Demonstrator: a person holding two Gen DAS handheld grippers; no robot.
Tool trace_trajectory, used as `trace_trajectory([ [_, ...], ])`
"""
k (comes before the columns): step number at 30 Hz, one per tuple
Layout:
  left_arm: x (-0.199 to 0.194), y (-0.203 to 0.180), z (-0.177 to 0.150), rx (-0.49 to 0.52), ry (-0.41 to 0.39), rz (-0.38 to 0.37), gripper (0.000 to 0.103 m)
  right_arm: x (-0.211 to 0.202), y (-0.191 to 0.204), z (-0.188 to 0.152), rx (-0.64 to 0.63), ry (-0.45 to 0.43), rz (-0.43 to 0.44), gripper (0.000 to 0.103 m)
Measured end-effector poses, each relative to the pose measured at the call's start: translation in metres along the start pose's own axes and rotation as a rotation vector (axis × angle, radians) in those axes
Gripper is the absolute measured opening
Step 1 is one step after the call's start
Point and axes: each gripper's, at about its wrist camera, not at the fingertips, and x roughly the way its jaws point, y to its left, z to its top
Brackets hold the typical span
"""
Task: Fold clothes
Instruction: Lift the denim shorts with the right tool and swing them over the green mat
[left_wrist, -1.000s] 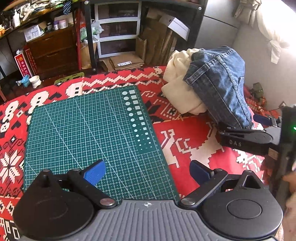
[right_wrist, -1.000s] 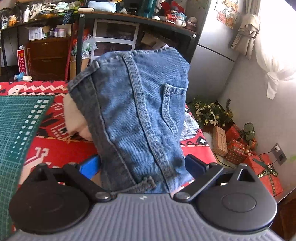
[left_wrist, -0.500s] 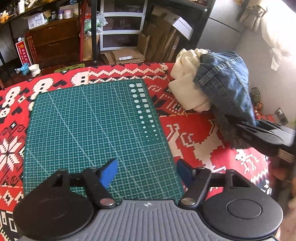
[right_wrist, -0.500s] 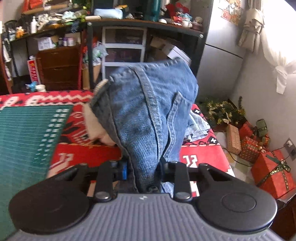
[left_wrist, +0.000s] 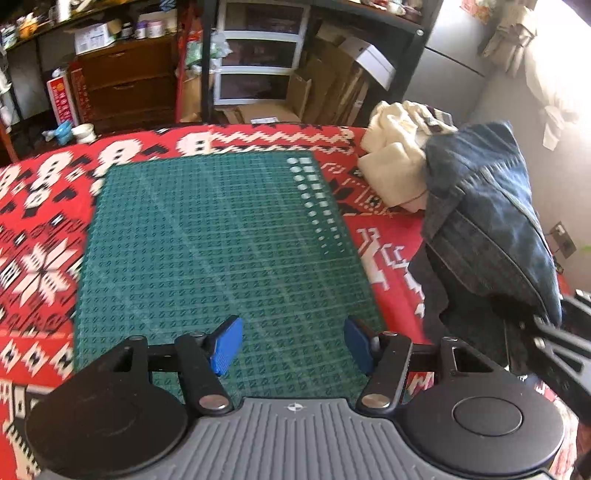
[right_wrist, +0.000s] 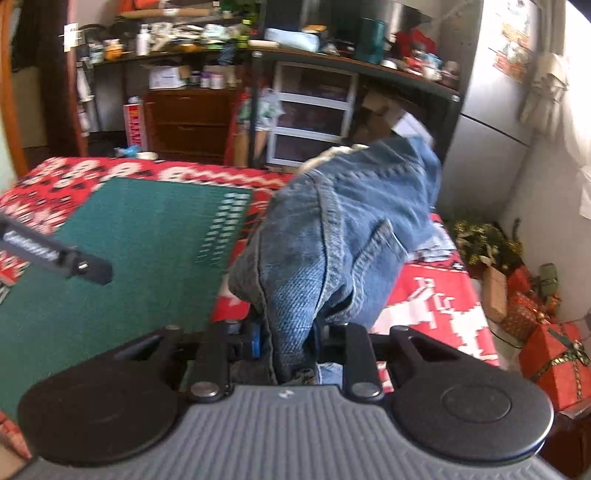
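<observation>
Right wrist, jaws pinching jeans (right_wrist: 343, 236), lettering unreadable

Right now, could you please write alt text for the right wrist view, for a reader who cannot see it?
The right gripper is shut on a bunched pair of blue jeans, lifting it over a red patterned cloth. A green cutting mat lies to the left, wrapped gifts at the right.

black gripper (left_wrist: 293, 345), blue pads (left_wrist: 226, 345), possibly ribbed
</observation>
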Motion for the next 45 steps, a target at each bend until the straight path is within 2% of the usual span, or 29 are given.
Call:
trace_trajectory([
  [5, -0.021, 0.02, -0.02, -0.035, -0.016, 0.01, 0.059, -0.033, 0.044, -0.001, -0.047, -0.027, 0.073, 0.024],
  [9, -0.04, 0.036, -0.035, -0.073, -0.041, 0.025, 0.059, -0.053, 0.084, 0.007, -0.162, -0.076, 0.051, 0.024],
  [18, -0.093, 0.076, -0.062, -0.177, -0.113, 0.049, 0.059, -0.098, 0.137, 0.059, -0.172, -0.193, 0.149, 0.023],
  [25, -0.14, 0.109, -0.066, -0.259, -0.189, 0.07, 0.062, -0.137, 0.155, 0.119, -0.083, -0.288, 0.306, 0.023],
  [29, -0.168, 0.12, -0.066, -0.281, -0.25, 0.082, 0.063, -0.17, 0.154, 0.139, -0.028, -0.326, 0.397, 0.023],
  [31, -0.182, 0.124, -0.065, -0.284, -0.279, 0.095, 0.064, -0.187, 0.151, 0.145, -0.017, -0.351, 0.43, 0.023],
  [36, -0.207, 0.125, -0.064, -0.276, -0.343, 0.115, 0.068, -0.21, 0.121, 0.155, 0.103, -0.358, 0.516, 0.023],
  [39, -0.208, 0.119, -0.064, -0.25, -0.352, 0.109, 0.071, -0.206, 0.098, 0.15, 0.132, -0.358, 0.478, 0.023],
  [45, -0.174, 0.105, -0.067, -0.206, -0.266, 0.091, 0.072, -0.147, 0.043, 0.114, 0.216, -0.208, 0.272, 0.023],
])
